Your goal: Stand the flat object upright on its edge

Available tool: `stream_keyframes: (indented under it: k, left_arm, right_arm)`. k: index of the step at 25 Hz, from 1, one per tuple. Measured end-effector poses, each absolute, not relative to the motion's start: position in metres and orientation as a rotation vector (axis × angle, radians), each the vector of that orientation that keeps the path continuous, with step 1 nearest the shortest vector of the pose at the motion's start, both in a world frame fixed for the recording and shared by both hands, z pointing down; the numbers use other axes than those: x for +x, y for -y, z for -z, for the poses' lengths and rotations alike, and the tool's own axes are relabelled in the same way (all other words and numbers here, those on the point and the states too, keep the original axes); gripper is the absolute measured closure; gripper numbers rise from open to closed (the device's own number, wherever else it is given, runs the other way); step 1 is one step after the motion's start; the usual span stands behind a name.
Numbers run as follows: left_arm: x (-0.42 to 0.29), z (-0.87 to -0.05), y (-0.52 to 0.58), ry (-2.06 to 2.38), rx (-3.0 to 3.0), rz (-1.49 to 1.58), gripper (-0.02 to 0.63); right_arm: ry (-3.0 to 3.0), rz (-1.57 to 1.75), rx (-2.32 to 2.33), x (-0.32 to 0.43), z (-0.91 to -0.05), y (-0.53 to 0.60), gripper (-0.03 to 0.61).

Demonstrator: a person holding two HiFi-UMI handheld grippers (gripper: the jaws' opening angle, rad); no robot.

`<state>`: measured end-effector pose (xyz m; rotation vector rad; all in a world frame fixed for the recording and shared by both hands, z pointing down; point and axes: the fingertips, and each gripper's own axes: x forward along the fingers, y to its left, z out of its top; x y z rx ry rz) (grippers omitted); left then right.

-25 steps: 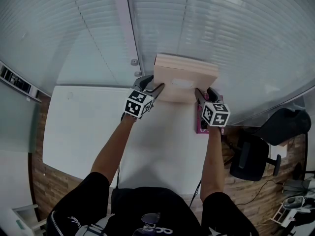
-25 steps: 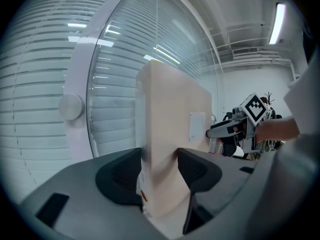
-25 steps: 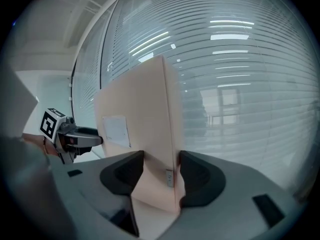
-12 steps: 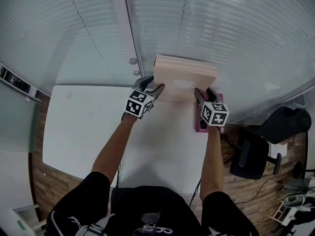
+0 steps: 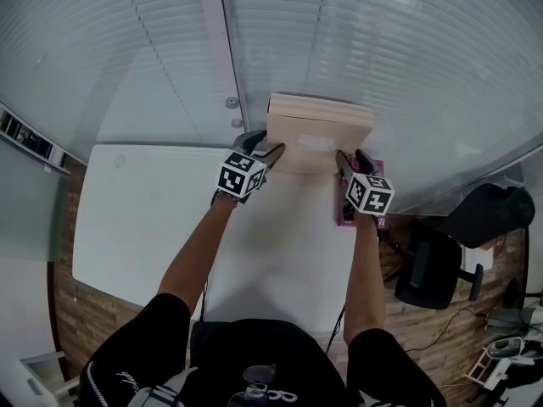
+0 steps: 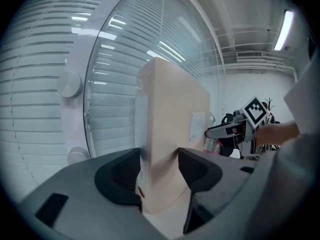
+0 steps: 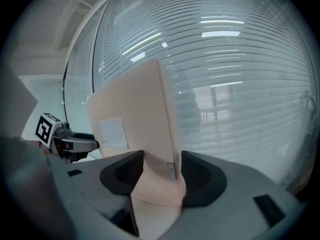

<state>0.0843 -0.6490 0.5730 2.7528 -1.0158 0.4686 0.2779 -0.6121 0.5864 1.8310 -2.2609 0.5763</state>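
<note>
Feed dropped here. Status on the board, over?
Left gripper, right gripper: each shut on one end of board. Board upright on table, close to blinds. Pink item beside right gripper, not in the way.

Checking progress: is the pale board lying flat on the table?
No, the pale board stands upright on its edge.

The flat object, a pale beige slab-like box with a small white label on its broad face, is standing upright on a long edge at the far side of the white table, just in front of the blinds. The left gripper and the right gripper are each pinching one of its ends.
</note>
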Motion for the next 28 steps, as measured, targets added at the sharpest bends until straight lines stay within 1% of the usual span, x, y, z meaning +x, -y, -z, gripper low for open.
stream_keyframes:
  k: [10, 20, 25, 28]
  left_arm:
    - [0.069, -0.556, 0.644, 1.075, 2.722, -0.405, 0.367]
    - [0.059, -0.535, 0.608, 1.079, 2.751, -0.374, 0.370]
    - [0.047, -0.520, 0.587, 1.113, 2.761, -0.337, 0.391]
    - [0.041, -0.511, 0.569, 1.129, 2.774, -0.314, 0.416]
  right_arm:
    - [2.241, -0.571, 1.873, 0.286, -0.572, 0.600, 0.333]
    - [2.244, -0.543, 1.885, 0.274, -0.556, 0.564, 0.333]
    - [2.259, -0.518, 1.889, 0.264, -0.547, 0.540, 0.333]
    - [2.266, -0.489, 1.888, 0.255, -0.541, 0.521, 0.334]
